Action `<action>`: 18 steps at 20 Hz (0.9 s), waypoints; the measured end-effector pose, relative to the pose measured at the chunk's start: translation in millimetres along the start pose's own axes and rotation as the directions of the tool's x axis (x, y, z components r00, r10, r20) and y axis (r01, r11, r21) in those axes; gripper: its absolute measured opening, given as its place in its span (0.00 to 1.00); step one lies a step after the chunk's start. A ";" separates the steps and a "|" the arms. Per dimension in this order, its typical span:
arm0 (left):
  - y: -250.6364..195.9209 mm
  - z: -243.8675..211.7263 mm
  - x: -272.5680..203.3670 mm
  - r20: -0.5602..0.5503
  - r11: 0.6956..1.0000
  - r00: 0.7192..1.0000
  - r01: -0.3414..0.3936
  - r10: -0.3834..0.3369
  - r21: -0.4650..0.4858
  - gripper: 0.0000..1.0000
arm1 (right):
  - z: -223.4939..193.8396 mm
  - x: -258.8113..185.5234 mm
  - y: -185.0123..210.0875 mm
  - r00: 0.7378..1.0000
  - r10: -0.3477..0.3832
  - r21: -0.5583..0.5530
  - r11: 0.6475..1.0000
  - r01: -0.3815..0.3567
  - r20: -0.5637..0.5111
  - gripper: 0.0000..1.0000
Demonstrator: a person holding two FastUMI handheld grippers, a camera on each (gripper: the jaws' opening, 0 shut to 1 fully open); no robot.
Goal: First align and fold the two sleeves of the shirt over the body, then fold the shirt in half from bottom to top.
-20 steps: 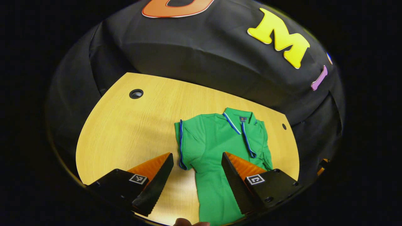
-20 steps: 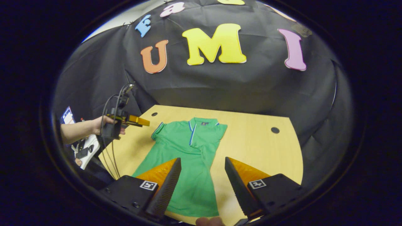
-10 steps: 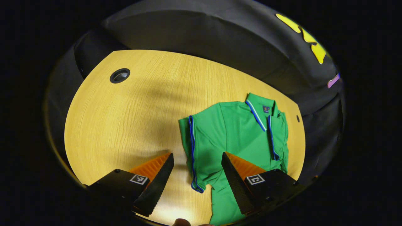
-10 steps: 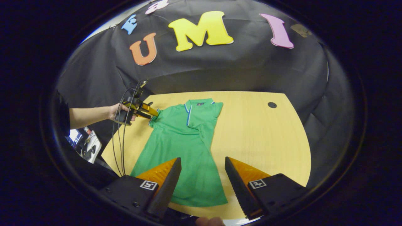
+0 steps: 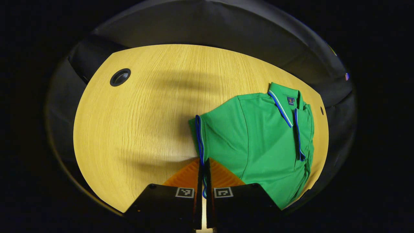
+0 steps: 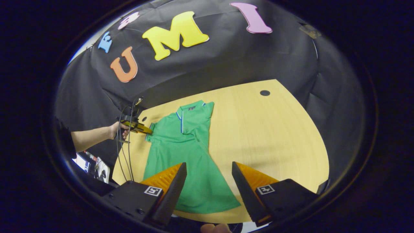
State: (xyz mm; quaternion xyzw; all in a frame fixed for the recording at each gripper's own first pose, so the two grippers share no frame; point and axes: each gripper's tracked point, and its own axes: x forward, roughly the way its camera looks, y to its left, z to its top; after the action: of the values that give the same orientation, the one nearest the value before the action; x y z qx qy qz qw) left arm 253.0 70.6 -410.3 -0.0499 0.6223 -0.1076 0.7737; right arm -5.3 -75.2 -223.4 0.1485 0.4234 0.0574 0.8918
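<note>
Left gripper view: round cable hole (image 5: 120, 77) at far left of the wooden table (image 5: 142, 129); the left tongs (image 5: 203, 168) are clenched on the blue-trimmed cuff of the left sleeve (image 5: 207, 136) of the green polo shirt (image 5: 265, 139), fabric edge pinched between both fingers. Shirt lies flat on the table, collar (image 5: 286, 100) toward the far right, the other sleeve already folded over the body. Right gripper view: a hand (image 6: 118, 129) at left holds the left tongs (image 6: 146, 132) at the shirt's sleeve edge, cables hanging below; polo shirt (image 6: 184, 155) spread mid-table, hem nearest camera; right tongs (image 6: 208, 174) released, fingers wide apart, hovering above the hem, gripping nothing; second cable hole (image 6: 265, 93) far right.
</note>
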 end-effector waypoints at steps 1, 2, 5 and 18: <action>-2.5 5.5 -6.6 0.012 1.000 1.000 0.007 -0.007 -0.007 0.07 | -2.9 -0.2 -3.5 1.000 -0.012 -0.006 1.000 0.012 -0.005 0.84; -7.8 12.9 -15.6 0.027 1.000 0.999 0.023 -0.023 -0.017 0.05 | -3.2 -0.3 -5.5 1.000 -0.020 -0.010 1.000 0.020 -0.004 0.84; -24.8 37.7 -49.8 0.075 0.998 0.996 0.060 -0.057 -0.028 0.05 | -1.3 -2.5 -1.8 1.000 -0.014 -0.019 1.000 0.014 0.010 0.92; -163.9 68.4 -92.2 0.104 0.981 0.980 0.157 -0.169 0.112 0.04 | 10.0 -29.6 -0.4 0.988 -0.017 -0.068 0.997 0.027 0.152 0.92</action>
State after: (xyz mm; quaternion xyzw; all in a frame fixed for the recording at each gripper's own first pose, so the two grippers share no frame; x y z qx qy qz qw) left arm 283.9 -71.5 -272.8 -0.0665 0.5648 -0.1998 0.7979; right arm -16.5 -84.5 -195.7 0.1163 0.3536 0.0509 0.9267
